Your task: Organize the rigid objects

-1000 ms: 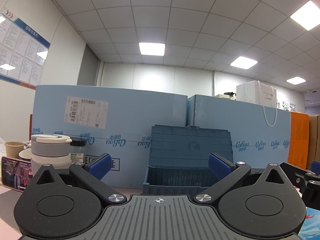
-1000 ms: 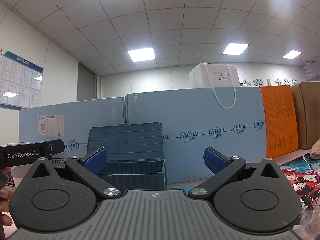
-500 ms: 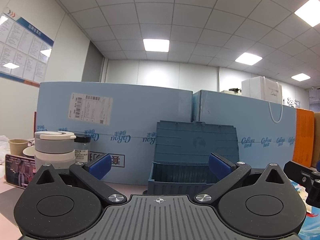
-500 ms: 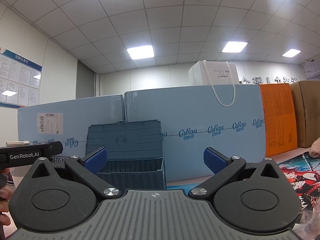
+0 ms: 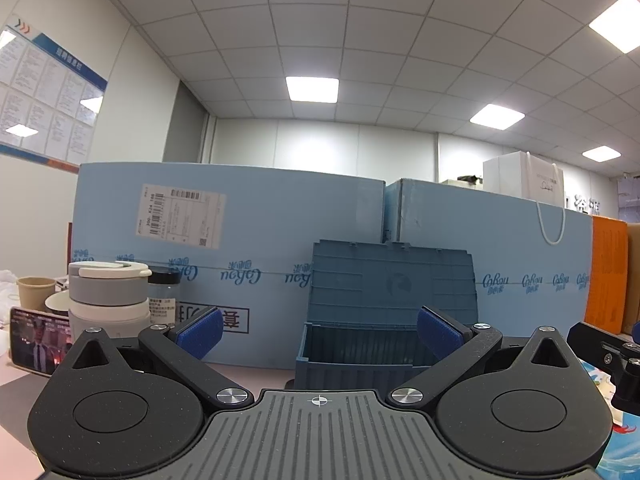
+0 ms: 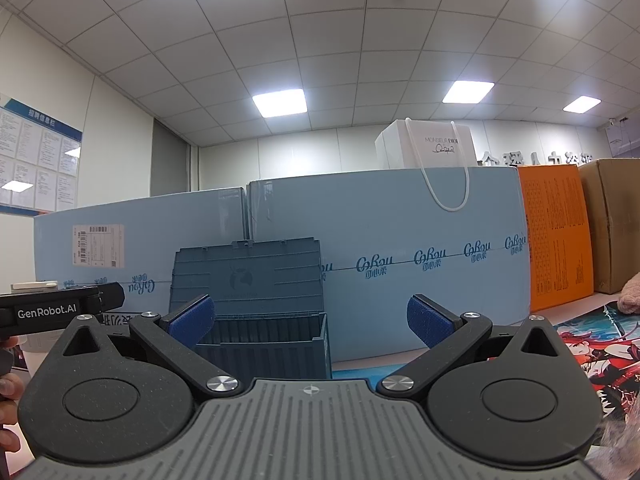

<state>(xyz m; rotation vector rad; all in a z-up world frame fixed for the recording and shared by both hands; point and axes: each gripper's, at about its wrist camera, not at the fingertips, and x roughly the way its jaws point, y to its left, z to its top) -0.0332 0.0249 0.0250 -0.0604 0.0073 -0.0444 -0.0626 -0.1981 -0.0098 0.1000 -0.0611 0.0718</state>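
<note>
The dark blue ribbed plastic crate with its hinged lid standing open sits on the pale pink worktop, close against the long light blue cardboard cartons behind it, and it is most likely the place where the rigid objects should go. The step in hand seems to be the very start: both tools are raised and look level at the crate, and nothing is held. The left tongs are spread wide with empty space between the blue pads, and the right tongs are spread wide and empty as well. The next move probably calls for tilting one tool down to find an object on the worktop, because no loose object to sort is visible near the crate. The left view alone shows a stack of grey and white round containers, a clear jar with a black lid, a paper cup and a phone with a lit screen. The right view alone shows the colourful printed mat, a brown cardboard box and the side of the left tool with its white lettering.
</note>
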